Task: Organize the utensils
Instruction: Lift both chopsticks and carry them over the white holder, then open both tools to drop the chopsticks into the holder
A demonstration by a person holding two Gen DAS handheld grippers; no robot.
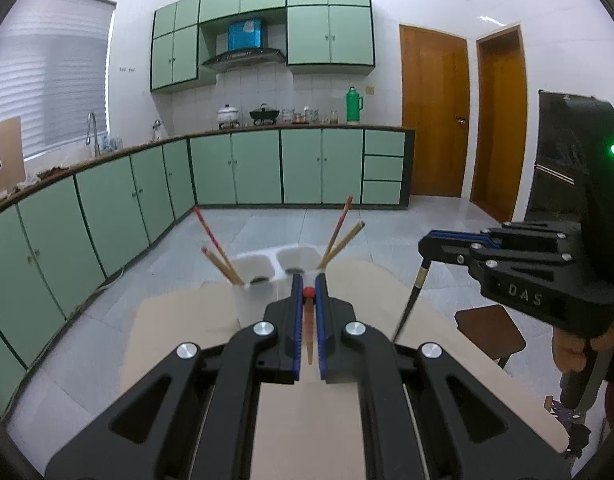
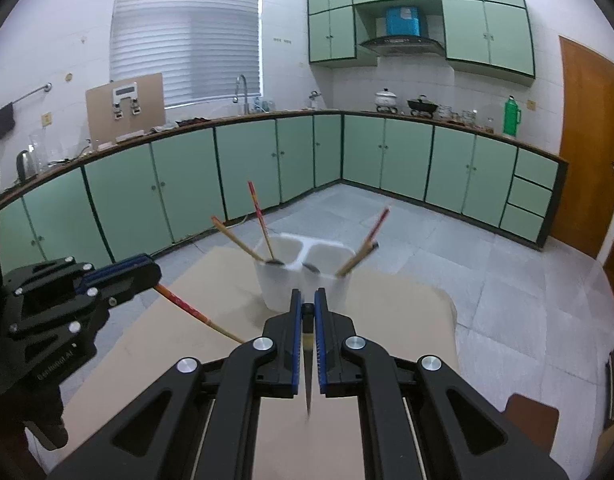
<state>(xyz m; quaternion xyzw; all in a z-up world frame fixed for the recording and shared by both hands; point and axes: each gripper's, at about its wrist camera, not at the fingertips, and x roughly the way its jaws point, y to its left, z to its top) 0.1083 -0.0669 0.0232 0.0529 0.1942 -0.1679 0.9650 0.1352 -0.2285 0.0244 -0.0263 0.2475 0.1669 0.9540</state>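
Left wrist view, left gripper (image 1: 308,280) jaws pinching red-capped wooden chopstick (image 1: 308,326), right gripper (image 2: 308,298) jaws clamping slim black chopstick (image 2: 308,372), white two-cell plastic holder (image 2: 307,276) on tan bench (image 2: 387,320).

I stand in a kitchen with white tiled walls (image 2: 407,80) and a grey tiled floor (image 2: 507,280). Green base cabinets (image 2: 247,168) wrap the corner under a dark-edged counter (image 2: 427,117), and matching wall cabinets (image 2: 487,20) flank a range hood (image 2: 401,45) with a blue box (image 2: 403,20) above it. A window with closed white blinds (image 2: 187,40) glows behind the faucet (image 2: 241,92). A green thermos (image 2: 511,116), a white pot (image 2: 386,100) and a black pot (image 2: 422,105) sit on the counter. Two wooden doors (image 1: 433,112) stand on the right wall, beside a black refrigerator (image 1: 555,168).
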